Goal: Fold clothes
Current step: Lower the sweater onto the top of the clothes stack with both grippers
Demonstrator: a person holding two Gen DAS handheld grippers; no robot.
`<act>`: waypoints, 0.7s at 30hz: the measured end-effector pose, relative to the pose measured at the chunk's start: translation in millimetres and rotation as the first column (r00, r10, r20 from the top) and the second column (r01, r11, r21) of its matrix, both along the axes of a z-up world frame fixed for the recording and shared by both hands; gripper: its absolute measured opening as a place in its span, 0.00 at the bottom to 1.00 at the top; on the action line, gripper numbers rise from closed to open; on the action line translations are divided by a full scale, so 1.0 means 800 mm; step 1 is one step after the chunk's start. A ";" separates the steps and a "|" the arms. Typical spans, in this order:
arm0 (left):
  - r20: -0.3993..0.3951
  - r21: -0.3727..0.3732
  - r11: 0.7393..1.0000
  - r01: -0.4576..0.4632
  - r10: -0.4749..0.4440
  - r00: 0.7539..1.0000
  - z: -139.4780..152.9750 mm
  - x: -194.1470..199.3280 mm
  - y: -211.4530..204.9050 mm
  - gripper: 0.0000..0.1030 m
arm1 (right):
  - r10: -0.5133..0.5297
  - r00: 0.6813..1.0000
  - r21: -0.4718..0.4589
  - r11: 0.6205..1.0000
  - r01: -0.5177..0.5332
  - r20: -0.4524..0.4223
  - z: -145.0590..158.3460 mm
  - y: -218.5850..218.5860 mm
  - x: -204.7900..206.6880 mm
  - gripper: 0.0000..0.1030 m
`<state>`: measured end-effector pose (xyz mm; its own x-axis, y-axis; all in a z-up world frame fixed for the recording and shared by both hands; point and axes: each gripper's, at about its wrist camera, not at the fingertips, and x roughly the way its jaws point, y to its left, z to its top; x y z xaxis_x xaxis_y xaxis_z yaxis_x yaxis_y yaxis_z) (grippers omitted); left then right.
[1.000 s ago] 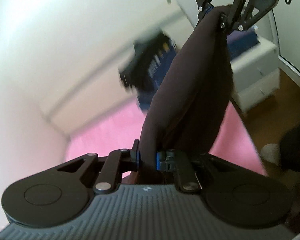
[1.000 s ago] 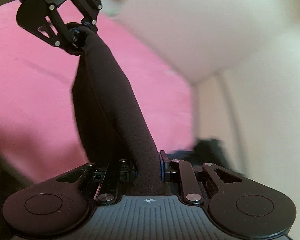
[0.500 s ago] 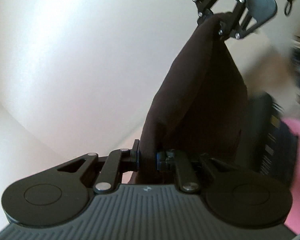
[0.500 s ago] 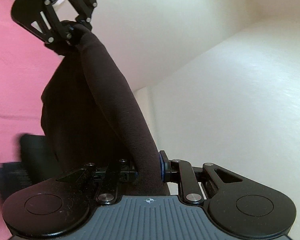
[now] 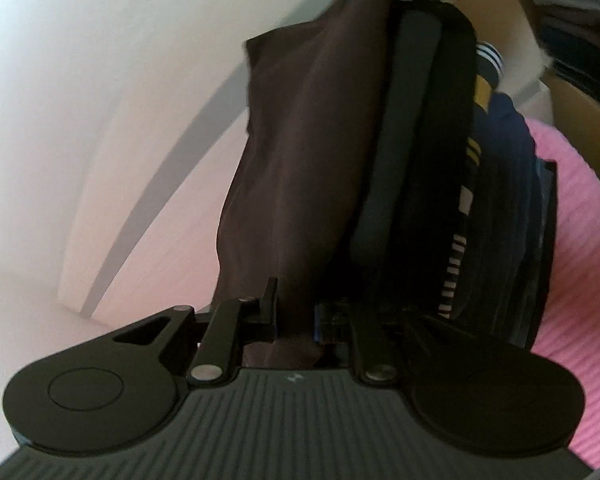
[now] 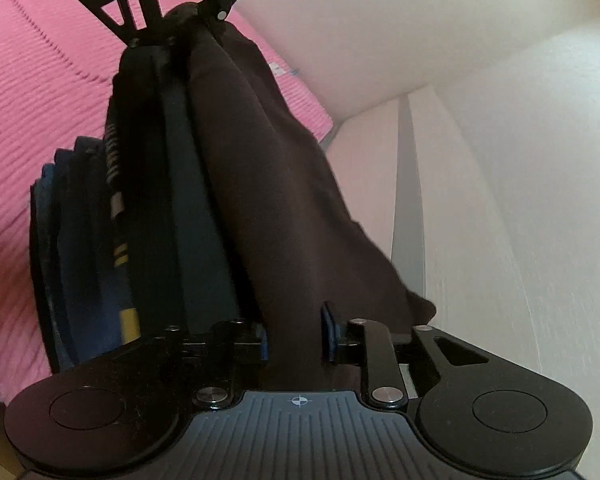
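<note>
- Both grippers have swung the brown garment (image 5: 300, 168) down against a stack of folded clothes (image 6: 100, 240) on the pink bedspread (image 6: 28, 92).
- Left gripper (image 5: 296, 320) clamps one end.
- Right gripper (image 6: 294, 340) clamps the other.

Pink ribbed bed (image 6: 32, 92), seen in both views. A stack (image 6: 84, 248) of folded dark clothes lies on it.

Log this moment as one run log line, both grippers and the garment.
left gripper: shut on dark brown garment | right gripper: shut on dark brown garment | garment: held between both, beside stack of folded clothes on pink bedspread
</note>
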<state>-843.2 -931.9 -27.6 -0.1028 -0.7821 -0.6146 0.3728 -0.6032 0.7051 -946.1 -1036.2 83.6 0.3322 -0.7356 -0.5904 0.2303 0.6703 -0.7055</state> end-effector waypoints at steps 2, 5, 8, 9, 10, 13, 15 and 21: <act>-0.045 0.020 0.999 -0.036 0.037 0.998 0.005 0.016 0.007 0.16 | -0.022 0.999 0.001 1.000 0.022 0.024 0.011 0.005 -0.005 0.33; -0.018 0.013 1.000 -0.025 0.025 1.000 0.004 -0.006 -0.014 0.16 | -0.058 0.997 0.013 0.998 0.058 0.046 0.024 0.000 0.007 0.34; 0.040 -0.014 1.000 0.012 -0.011 0.999 0.002 -0.012 -0.019 0.14 | -0.116 0.990 0.071 0.991 0.110 0.075 0.026 -0.013 0.008 0.24; 0.060 -0.030 0.999 0.023 -0.021 0.998 0.003 -0.012 -0.020 0.13 | -0.130 0.988 0.079 0.989 0.124 0.080 0.024 -0.008 0.003 0.23; 0.084 -0.067 0.997 0.035 -0.029 0.996 0.008 -0.015 -0.023 0.13 | -0.142 0.986 0.078 0.988 0.135 0.085 0.025 0.000 -0.001 0.23; 0.079 -0.156 0.987 0.032 -0.020 0.997 0.020 -0.017 -0.031 0.13 | -0.163 0.981 0.082 0.985 0.155 0.106 0.016 0.010 0.021 0.23; 0.074 -0.105 0.994 0.009 -0.001 0.997 -0.001 -0.015 -0.033 0.13 | -0.156 0.983 0.076 0.986 0.149 0.095 0.002 0.014 0.034 0.23; 0.093 -0.069 0.997 -0.026 0.032 0.995 -0.054 -0.027 -0.007 0.11 | -0.124 0.991 0.062 0.991 0.120 0.052 -0.017 0.016 0.048 0.25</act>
<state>-864.9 -937.4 -70.7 -0.0239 -0.8240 -0.5662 0.3194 -0.5429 0.7767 -907.9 -1023.4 69.9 0.2756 -0.7371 -0.6170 0.3503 0.6747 -0.6496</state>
